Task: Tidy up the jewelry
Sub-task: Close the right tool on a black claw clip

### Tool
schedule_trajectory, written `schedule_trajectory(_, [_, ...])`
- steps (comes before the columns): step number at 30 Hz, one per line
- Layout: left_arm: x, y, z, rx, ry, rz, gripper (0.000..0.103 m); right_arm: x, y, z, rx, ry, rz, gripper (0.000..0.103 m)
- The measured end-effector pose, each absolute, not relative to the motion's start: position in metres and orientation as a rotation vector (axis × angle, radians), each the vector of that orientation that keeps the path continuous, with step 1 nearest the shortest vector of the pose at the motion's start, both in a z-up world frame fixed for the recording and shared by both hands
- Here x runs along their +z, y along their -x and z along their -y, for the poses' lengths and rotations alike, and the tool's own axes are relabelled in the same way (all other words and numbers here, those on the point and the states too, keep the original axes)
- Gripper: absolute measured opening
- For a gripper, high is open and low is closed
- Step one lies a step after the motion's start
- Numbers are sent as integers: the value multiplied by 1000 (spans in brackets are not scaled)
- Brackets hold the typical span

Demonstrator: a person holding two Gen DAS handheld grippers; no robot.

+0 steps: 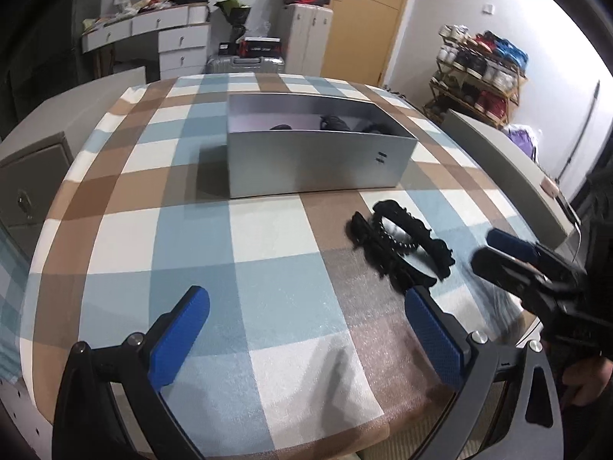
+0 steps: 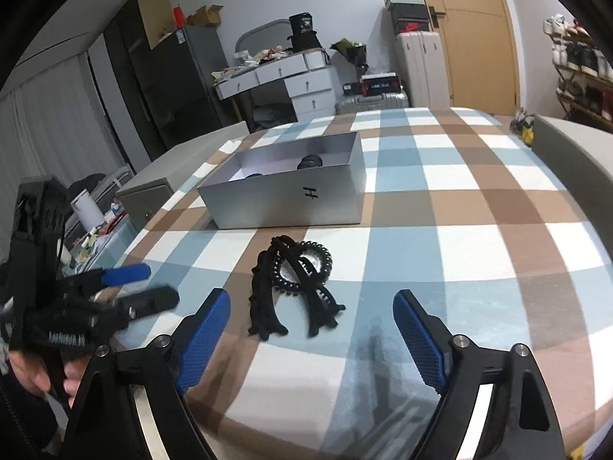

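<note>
A silver open box (image 1: 318, 165) (image 2: 283, 203) stands on the checked cloth, with dark pieces (image 1: 333, 122) (image 2: 310, 161) lying inside it. In front of it lie black hair clips (image 1: 433, 249) (image 2: 264, 306) tangled with a black coil hair tie (image 1: 394, 243) (image 2: 325, 257). My right gripper (image 2: 312, 329) (image 1: 482, 247) is open, and the pile lies just beyond its fingertips, a little left of centre. My left gripper (image 1: 306, 326) (image 2: 163, 285) is open over bare cloth to the left of the pile, its right finger (image 1: 429, 329) close to the nearest clip.
A grey metal cabinet (image 1: 34, 184) (image 2: 145, 195) stands off the table's left side. A grey raised edge (image 1: 498, 153) (image 2: 567, 142) borders the right. A person's hand (image 2: 34, 379) holds the left gripper's handle. Behind the table stand a white dresser (image 1: 180, 38) and suitcases.
</note>
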State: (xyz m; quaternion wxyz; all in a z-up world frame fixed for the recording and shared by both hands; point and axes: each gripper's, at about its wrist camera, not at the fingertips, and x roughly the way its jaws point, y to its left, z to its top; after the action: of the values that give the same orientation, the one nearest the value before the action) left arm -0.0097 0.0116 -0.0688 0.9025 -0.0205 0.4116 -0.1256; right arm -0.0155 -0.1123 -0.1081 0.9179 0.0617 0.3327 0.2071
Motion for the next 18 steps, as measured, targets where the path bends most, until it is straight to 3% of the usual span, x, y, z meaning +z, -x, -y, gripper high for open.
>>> schedule_trajectory(6, [-71,7,-10,-266,49,-856,99,-111,0,101,419,-109,-719,73])
schedule_trajectory(9, [-73,8,-9,-282,33,-864,99,-113,-12,99,402,-104,-762,59])
schedule_trajectory(11, [-73,10,-8,-285,21,-860,99,-116,-18,98,401,-113,-788,57])
schedule_trajectory(18, [-76,6,-12,-276,39,-888,99,-124,-23,88,407,-69,-825,30])
